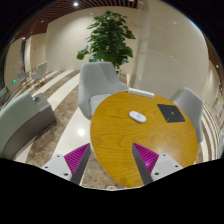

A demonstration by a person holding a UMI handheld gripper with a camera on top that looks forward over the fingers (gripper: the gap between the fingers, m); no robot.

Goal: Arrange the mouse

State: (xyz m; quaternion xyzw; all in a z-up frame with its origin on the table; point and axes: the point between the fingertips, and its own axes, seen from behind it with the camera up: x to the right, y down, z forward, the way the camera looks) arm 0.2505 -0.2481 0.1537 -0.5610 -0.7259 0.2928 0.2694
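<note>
A small white mouse lies on a round wooden table, a little past its middle. A dark square mouse pad lies to the right of the mouse, near the table's far right edge. My gripper is held well back from the table's near edge, above the floor. Its two fingers, with magenta pads, stand wide apart with nothing between them. The mouse is far beyond the fingertips.
Two grey chairs stand at the table: one at the far left, one at the far right. A grey sofa is on the left. A large potted plant stands behind the table. Speckled floor lies around.
</note>
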